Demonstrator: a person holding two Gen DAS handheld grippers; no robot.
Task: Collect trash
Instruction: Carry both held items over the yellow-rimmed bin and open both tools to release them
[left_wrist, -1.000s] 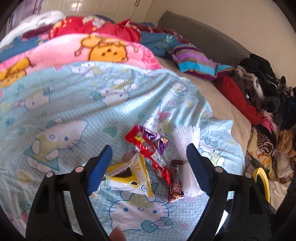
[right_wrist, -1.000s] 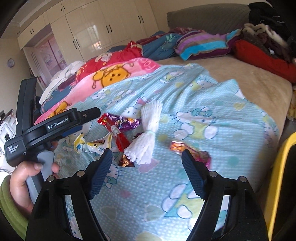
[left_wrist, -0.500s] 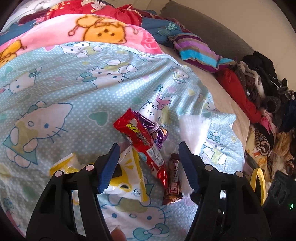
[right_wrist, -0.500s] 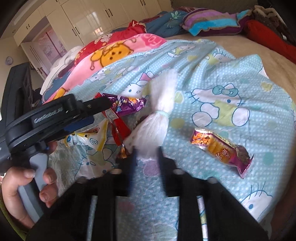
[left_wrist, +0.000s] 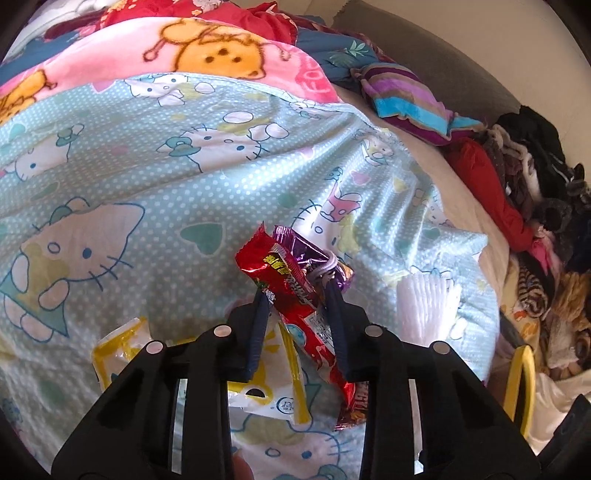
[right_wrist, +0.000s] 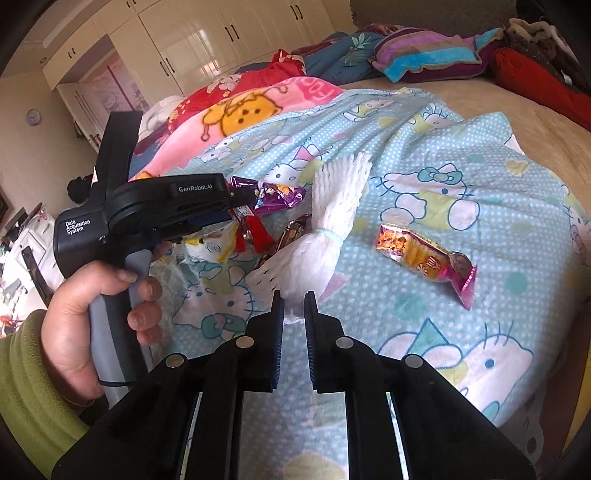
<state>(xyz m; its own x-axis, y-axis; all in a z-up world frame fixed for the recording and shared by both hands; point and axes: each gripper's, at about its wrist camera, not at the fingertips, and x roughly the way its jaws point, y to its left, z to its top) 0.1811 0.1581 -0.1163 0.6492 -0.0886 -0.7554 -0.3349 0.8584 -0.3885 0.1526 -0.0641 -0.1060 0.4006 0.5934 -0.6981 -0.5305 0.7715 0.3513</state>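
Jaws clamped on both sides: the left gripper (left_wrist: 295, 291) pinches the red wrapper (left_wrist: 295, 288) lying on the blue cartoon bedsheet (left_wrist: 155, 184), atop a purple wrapper (left_wrist: 310, 251). Over on the right gripper (right_wrist: 294, 302), jaws squeeze the near end of the white foam net (right_wrist: 325, 236). An orange-pink wrapper (right_wrist: 424, 258) lies apart on the sheet.

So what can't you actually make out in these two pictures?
- Left view: the yellow wrapper is mostly hidden behind the left gripper, which pinches the red wrapper.
- Left view: the yellow bin rim is cut off by the edge; its inside is unseen.
- Right view: the white foam net ends between the right gripper fingers; contact is unclear.
- Both views: wrapper print is too small to read.
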